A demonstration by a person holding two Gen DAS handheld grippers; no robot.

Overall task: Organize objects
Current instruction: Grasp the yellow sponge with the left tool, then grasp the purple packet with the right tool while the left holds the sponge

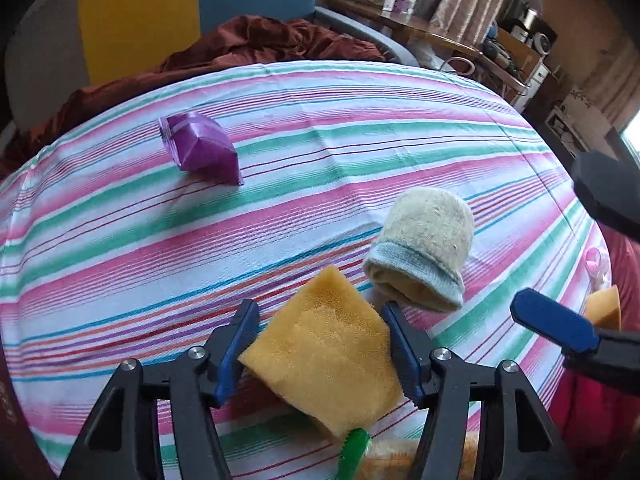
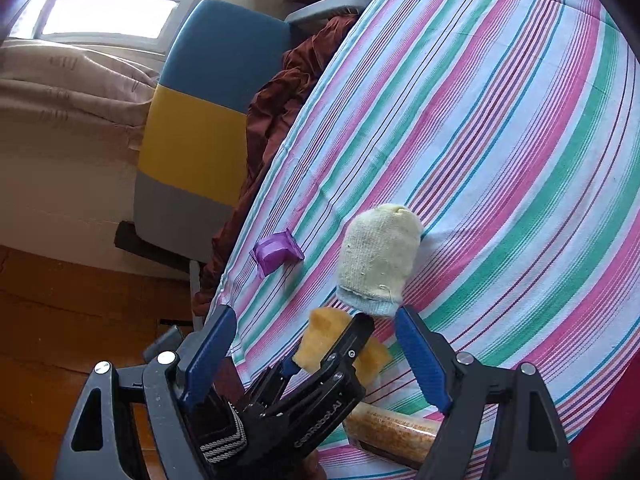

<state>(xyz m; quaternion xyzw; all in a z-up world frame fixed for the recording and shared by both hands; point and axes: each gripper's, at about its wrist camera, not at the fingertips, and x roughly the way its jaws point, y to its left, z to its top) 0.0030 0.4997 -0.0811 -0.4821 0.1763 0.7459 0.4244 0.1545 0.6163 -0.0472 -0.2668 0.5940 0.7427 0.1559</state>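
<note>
My left gripper (image 1: 320, 344) is shut on a yellow sponge (image 1: 326, 356) and holds it just above the striped cloth (image 1: 120, 240); the same sponge shows in the right wrist view (image 2: 320, 338). A rolled cream sock (image 1: 424, 248) lies just beyond it, also in the right wrist view (image 2: 378, 258). A purple packet (image 1: 202, 148) lies farther left, also seen in the right wrist view (image 2: 276, 254). My right gripper (image 2: 316, 344) is open and empty, hovering behind the left gripper; one blue finger (image 1: 554, 326) shows at the right.
A green item (image 1: 352, 452) and a speckled tube (image 2: 394, 428) lie near the front edge. A second yellow sponge (image 1: 604, 306) sits at the right edge. A dark red blanket (image 1: 260, 44) and a chair (image 2: 208, 92) are past the far edge.
</note>
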